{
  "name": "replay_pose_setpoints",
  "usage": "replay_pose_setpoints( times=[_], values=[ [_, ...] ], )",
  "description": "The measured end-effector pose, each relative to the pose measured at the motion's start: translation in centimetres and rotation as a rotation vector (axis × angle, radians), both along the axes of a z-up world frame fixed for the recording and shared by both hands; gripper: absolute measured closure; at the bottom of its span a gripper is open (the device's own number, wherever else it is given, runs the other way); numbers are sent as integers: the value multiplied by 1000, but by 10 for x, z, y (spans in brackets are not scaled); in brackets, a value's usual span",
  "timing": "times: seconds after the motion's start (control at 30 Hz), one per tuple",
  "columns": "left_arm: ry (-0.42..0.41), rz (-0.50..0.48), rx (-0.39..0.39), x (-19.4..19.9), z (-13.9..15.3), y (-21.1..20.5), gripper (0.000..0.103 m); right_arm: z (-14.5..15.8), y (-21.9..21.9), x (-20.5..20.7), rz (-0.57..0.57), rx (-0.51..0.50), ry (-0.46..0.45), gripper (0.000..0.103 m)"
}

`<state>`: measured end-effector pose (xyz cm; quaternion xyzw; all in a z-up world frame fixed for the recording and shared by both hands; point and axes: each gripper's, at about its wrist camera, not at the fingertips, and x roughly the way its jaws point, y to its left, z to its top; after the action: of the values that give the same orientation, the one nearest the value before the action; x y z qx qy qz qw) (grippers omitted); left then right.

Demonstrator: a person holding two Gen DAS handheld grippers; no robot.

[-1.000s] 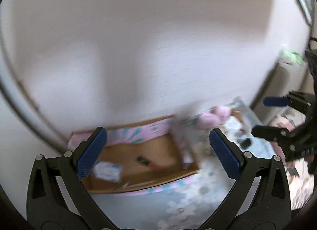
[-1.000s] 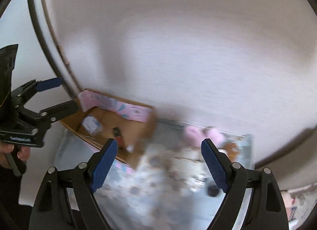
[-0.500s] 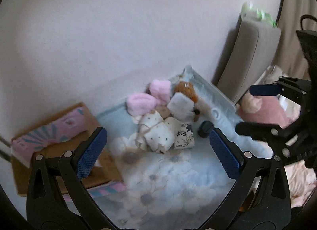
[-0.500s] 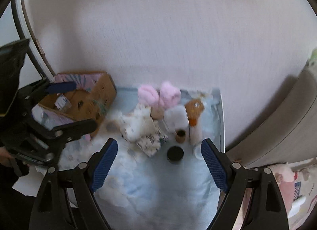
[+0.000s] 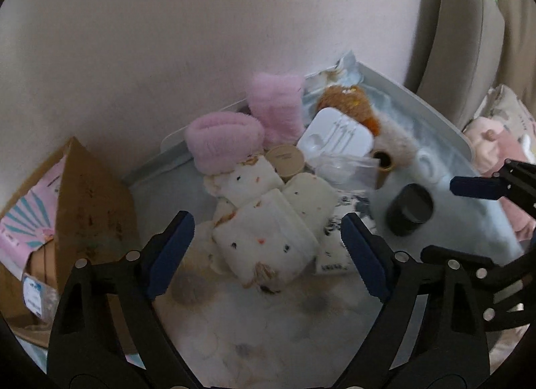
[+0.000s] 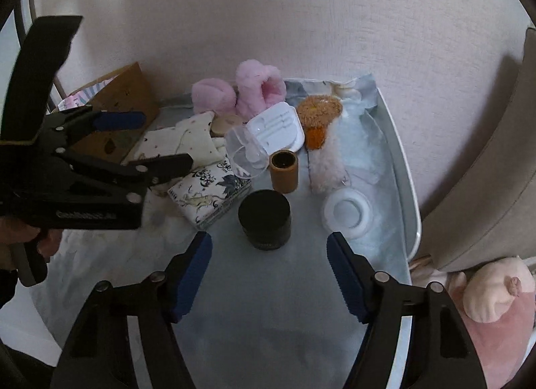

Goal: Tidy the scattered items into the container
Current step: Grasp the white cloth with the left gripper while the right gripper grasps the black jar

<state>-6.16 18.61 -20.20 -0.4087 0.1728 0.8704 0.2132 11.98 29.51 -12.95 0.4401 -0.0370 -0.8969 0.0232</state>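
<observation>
The cardboard box [image 5: 93, 195] with pink printed flaps stands at the left, also visible as box [image 6: 124, 97]. My left gripper [image 5: 268, 251] is open just above a cream spotted cloth bundle [image 5: 264, 241]. My right gripper [image 6: 268, 255] is open in front of a black jar [image 6: 264, 218]. Around the jar lie a brown tube [image 6: 284, 171], a white ring [image 6: 348, 213], a patterned packet [image 6: 209, 193], a white plastic case [image 6: 276, 131], two pink fluffy slippers [image 6: 259, 86] and an orange-and-white plush [image 6: 320, 131]. Nothing is held.
The items lie on a blue floral cloth over a white tray [image 6: 407, 195] against a pale wall. A beige cushioned seat [image 6: 485, 154] and a pink plush doll [image 6: 495, 292] are at the right. A hand [image 6: 33, 238] holds the left gripper [image 6: 147, 141].
Both views swung from the wall and the box down and right onto the pile of items. Both grippers came closer to the items and stayed open.
</observation>
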Motion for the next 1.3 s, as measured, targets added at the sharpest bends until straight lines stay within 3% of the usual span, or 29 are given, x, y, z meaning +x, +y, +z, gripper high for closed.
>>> replay_pose_setpoints(
  times=[0.17, 0.43, 0.53, 0.6, 0.7, 1.1, 1.3],
  values=[
    [-26, 4, -12, -8, -11, -1, 16, -11, 0, -12, 26, 5, 13, 37],
    [-13, -36, -9, -4, -12, 0, 30, -14, -2, -22, 32, 0, 17, 46],
    [-11, -57, -7, 0, -11, 0, 40, -17, -6, -25, 44, 14, 12, 56],
    [-13, -67, -5, 3, -11, 2, 52, -19, -10, -28, 51, 22, 4, 69],
    [-6, -73, -18, 5, -8, 1, 63, -19, -13, -31, 53, 20, 5, 70],
    [-6, -85, 14, 21, 17, -12, 67, -6, -30, -34, 28, 43, 7, 70],
    [-16, -68, 76, 27, 53, -28, 67, 20, -44, -33, 28, 62, 7, 70]
  ],
)
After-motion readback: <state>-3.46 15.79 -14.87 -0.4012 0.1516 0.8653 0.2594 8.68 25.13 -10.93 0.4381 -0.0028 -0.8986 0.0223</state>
